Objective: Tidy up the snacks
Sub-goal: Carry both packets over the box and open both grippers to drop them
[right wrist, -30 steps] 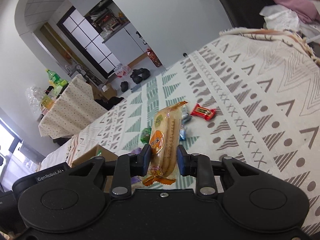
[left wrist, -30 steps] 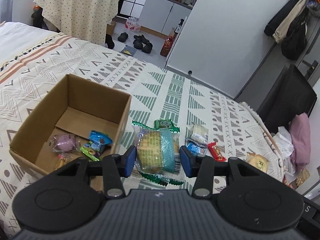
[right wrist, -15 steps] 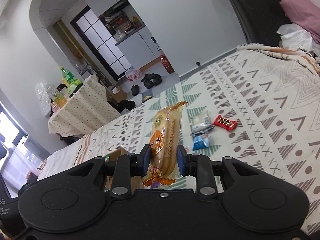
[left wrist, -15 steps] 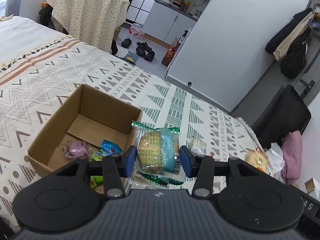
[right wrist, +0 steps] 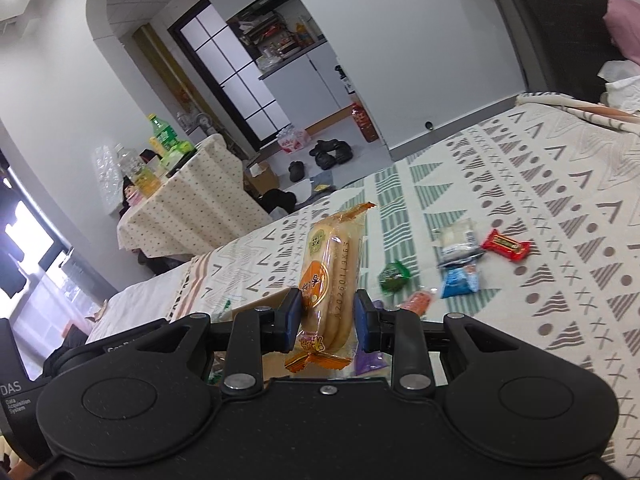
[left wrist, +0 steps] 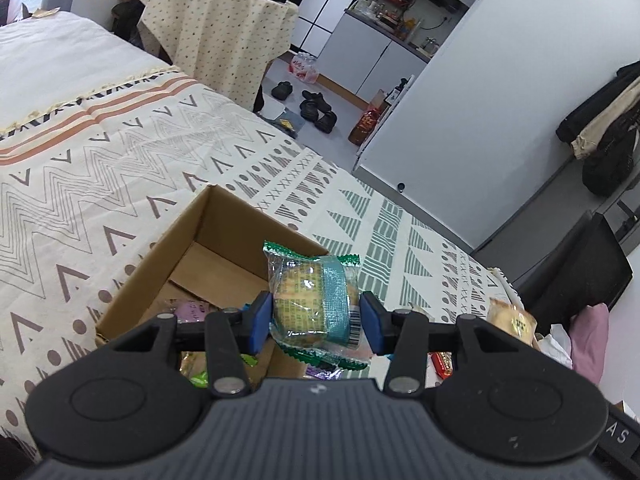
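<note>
My left gripper [left wrist: 317, 322] is shut on a green-edged clear packet with a round cake [left wrist: 314, 300], held above the right side of an open cardboard box [left wrist: 176, 240]. The box holds a purple snack [left wrist: 191, 309] and other wrappers, partly hidden by the gripper. My right gripper [right wrist: 324, 318] is shut on an orange packet of biscuits [right wrist: 332, 272], held upright above the bed, with a box edge [right wrist: 260, 303] just behind it. Loose snacks lie on the patterned bedspread [right wrist: 560, 220]: a red packet [right wrist: 506, 244], a blue packet [right wrist: 460, 279], a green packet [right wrist: 394, 276].
A pale biscuit packet [left wrist: 512, 322] and a red wrapper [left wrist: 442, 362] lie right of the box. A cloth-covered table [left wrist: 218, 24] with bottles stands beyond the bed. Shoes [left wrist: 316, 110] lie on the floor. A black chair [left wrist: 576, 276] and pink cloth [left wrist: 588, 344] are at right.
My left gripper lifted the cake packet off the bed and carried it left over the box. My right gripper swung with the orange packet, so the box edge now shows behind it.
</note>
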A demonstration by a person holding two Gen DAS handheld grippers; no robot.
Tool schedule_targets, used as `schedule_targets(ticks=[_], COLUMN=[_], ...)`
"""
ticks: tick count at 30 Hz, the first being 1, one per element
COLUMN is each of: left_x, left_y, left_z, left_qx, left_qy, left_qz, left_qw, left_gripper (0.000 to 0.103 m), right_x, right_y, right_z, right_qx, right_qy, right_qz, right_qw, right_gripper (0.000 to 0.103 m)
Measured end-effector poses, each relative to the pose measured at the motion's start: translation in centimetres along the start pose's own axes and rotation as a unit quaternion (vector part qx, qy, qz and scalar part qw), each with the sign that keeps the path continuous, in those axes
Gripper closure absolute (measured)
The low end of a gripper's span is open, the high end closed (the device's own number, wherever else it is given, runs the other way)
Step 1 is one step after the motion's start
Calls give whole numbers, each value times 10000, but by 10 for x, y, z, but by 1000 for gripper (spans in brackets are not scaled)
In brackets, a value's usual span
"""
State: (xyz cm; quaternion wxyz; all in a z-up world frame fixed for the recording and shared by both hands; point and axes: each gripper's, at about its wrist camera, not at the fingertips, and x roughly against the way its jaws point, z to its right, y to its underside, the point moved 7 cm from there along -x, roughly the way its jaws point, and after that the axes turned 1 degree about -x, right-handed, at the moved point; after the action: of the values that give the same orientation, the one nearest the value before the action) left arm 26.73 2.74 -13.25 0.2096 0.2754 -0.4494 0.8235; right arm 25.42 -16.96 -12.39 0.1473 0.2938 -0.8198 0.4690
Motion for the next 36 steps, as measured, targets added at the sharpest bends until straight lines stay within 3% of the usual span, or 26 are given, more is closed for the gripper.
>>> schedule_targets(ticks=[13, 30, 36], left_x=[-9, -39, -34], left_y=[-13, -15, -21], left_z=[-36, -85, -89], left_qx=[447, 1191, 1338], left_qy=[-240, -690, -656], left_qz=[-65, -407, -226], left_qw=[9987, 9896, 9886], left_gripper=[57, 56, 45], right_x=[-36, -81, -95], right_y=[12, 36, 48], right_z=[-36, -69, -76], right_qx=[127, 215, 212], right_qy=[-250, -427, -456], right_qz=[-207, -593, -769], right_qw=[9994, 9971, 9958], right_gripper=[75, 75, 75])
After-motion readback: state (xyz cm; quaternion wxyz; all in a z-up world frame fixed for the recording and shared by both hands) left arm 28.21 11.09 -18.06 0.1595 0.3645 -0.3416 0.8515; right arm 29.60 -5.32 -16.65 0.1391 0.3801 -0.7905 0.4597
